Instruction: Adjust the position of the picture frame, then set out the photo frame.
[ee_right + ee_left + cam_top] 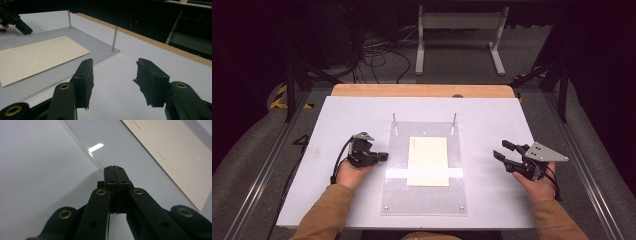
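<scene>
A cream envelope [428,160] lies flat on a clear acrylic plate [424,200] at the middle of the white board; a white strip [394,174] crosses its near end. Two thin metal pins [395,123] stand at the plate's far corners. My left gripper [384,155] is shut and empty, its tips at the plate's left edge [95,160], with the envelope [170,147] just beyond. My right gripper [501,151] hovers to the right of the plate, open with nothing between its pads [86,77]. In the right gripper view the envelope [37,58] and a pin [114,40] lie ahead to the left.
The white board [342,120] rests on a wooden table whose far edge [422,90] shows behind it. Beyond are a dark floor, cables [377,55] and a white stand [459,30]. Metal rails [584,175] run along both sides.
</scene>
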Tool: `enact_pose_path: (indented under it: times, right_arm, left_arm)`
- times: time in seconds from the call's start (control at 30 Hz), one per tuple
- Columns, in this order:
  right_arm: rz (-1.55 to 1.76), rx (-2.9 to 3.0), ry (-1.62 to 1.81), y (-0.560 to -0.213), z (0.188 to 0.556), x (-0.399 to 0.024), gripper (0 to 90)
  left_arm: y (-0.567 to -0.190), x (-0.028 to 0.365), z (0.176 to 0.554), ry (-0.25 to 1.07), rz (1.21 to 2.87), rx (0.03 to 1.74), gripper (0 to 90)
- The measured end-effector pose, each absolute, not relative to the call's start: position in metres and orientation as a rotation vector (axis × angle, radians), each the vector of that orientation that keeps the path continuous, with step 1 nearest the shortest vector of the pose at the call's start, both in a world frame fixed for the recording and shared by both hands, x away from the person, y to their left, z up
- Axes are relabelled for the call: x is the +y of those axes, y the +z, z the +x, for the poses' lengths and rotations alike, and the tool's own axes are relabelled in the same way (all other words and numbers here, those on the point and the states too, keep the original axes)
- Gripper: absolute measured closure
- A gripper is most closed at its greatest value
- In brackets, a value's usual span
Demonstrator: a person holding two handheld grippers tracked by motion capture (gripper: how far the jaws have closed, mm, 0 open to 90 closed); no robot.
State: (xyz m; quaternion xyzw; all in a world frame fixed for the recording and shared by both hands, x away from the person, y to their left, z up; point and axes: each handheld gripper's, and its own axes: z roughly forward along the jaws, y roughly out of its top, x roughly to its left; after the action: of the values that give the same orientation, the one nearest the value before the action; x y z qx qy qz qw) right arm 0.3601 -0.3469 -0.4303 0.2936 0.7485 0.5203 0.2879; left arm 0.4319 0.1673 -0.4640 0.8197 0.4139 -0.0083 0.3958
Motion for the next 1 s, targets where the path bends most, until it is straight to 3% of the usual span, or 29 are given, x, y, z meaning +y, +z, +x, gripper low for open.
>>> enact_pose_path:
  times: [0.33,0.43,0.73,1.0]
  right_arm:
    - [0.784,2.005,1.400,-0.430,0.360,-0.347,48.3]
    - [0.772,2.022,1.412,-0.428,0.362,-0.343,50.3]
    - [0.773,2.061,1.425,-0.425,0.372,-0.329,55.0]
    - [0.817,2.092,1.426,-0.418,0.391,-0.322,56.2]
  left_arm:
    - [-0.461,0.151,0.428,0.058,2.124,0.992,89.2]
    - [-0.458,0.151,0.424,0.099,2.122,0.983,77.7]
    - [-0.437,0.158,0.398,0.198,2.083,0.893,59.2]
    - [-0.430,0.167,0.377,0.215,2.073,0.823,50.5]
